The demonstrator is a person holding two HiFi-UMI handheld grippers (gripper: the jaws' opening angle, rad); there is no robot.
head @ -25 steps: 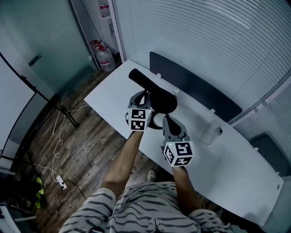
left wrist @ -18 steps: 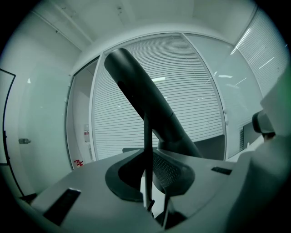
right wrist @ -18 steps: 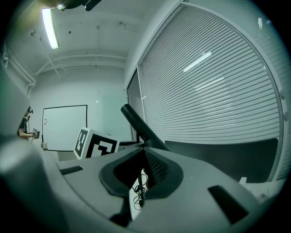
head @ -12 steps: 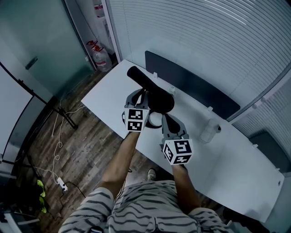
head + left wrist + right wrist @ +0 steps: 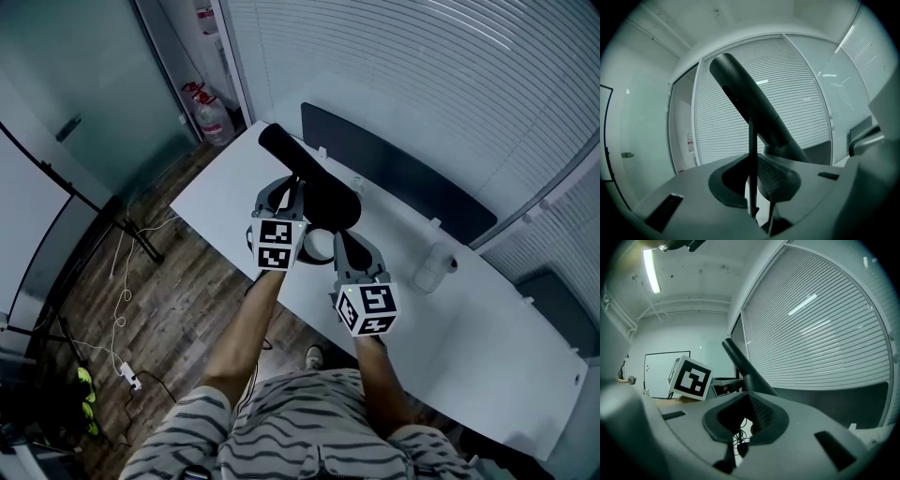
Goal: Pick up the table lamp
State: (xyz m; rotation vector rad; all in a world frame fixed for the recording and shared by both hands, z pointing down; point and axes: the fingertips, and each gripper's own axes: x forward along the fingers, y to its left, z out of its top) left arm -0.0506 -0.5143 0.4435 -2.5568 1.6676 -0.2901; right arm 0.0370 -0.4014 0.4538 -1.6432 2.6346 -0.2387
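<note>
Left gripper [image 5: 279, 199] pinches the thin upright stem [image 5: 752, 154] of the table lamp [image 5: 314, 187], over the left end of the white table [image 5: 220, 192]. Lamp's tube head slants toward the table's far edge. Whether its base touches the table: cannot tell. Right gripper [image 5: 343, 247] sits near the table's front edge, jaws drawn together on nothing.

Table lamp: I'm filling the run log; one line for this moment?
left gripper shut on table lamp stem | right gripper shut | lamp head tilted
</note>
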